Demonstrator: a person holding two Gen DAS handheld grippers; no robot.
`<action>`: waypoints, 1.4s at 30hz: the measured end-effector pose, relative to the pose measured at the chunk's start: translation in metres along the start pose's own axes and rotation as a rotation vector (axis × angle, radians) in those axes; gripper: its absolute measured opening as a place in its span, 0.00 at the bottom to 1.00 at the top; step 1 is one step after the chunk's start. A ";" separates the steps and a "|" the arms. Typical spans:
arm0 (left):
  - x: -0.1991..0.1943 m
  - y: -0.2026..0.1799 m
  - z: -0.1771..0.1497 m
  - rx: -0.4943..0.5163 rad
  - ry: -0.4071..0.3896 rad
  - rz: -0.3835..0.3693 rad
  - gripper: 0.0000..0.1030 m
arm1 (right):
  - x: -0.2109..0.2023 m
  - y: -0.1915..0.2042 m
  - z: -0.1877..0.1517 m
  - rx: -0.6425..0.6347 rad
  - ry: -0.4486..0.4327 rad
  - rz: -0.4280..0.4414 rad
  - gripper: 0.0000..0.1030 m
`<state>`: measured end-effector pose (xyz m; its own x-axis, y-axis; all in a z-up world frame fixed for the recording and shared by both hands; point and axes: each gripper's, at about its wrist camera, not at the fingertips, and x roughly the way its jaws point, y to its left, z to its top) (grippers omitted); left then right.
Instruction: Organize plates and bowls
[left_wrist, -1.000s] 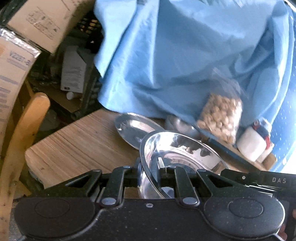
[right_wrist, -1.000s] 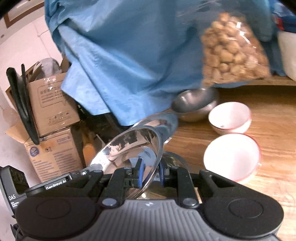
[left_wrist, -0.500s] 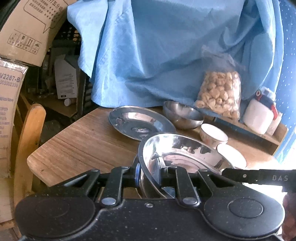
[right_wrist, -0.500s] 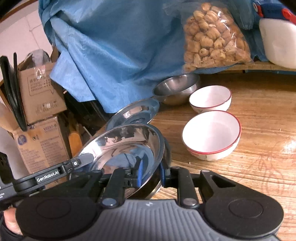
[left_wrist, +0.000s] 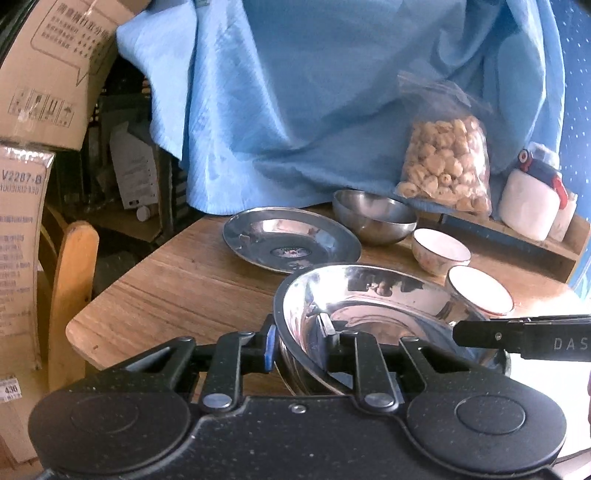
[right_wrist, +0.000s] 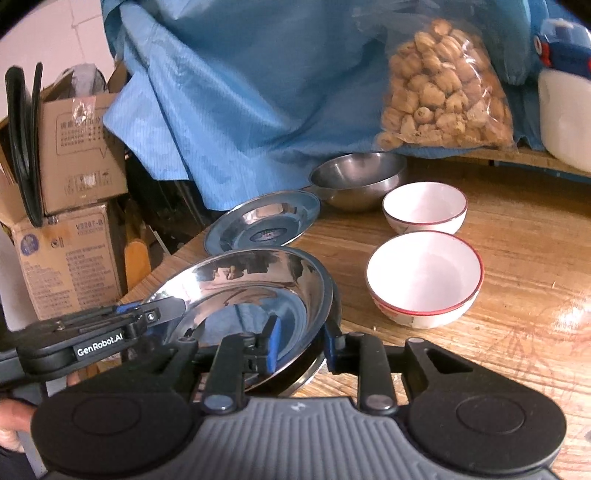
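Steel plate (left_wrist: 369, 306) low over wooden table (left_wrist: 184, 288), rim between loosened, just-opening jaws of left gripper (left_wrist: 299, 343) and right gripper (right_wrist: 301, 343), white bowls (right_wrist: 424, 277) beside it.

"GenRobot.AI" is printed in white on the black left gripper (right_wrist: 98, 338). "DAS" shows on the black right gripper (left_wrist: 524, 338). A cardboard box (left_wrist: 18, 221) reads "V2287-B", and a small tag (left_wrist: 9, 390) beside its lower edge reads "430". Other print is illegible.
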<state>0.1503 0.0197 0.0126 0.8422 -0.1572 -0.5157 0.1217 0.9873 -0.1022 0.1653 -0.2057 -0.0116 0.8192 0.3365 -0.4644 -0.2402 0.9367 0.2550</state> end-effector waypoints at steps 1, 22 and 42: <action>0.000 0.000 0.000 0.003 -0.002 0.001 0.22 | 0.000 0.001 0.000 -0.007 0.001 -0.008 0.29; 0.009 0.008 -0.005 -0.035 0.026 0.000 0.37 | 0.004 0.006 0.003 -0.048 0.019 -0.031 0.45; 0.009 0.071 0.019 -0.296 -0.048 0.152 0.99 | 0.008 0.009 0.017 -0.096 -0.066 -0.027 1.00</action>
<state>0.1764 0.0883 0.0172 0.8637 -0.0009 -0.5039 -0.1585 0.9488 -0.2734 0.1788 -0.1960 0.0016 0.8578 0.3064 -0.4126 -0.2633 0.9515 0.1592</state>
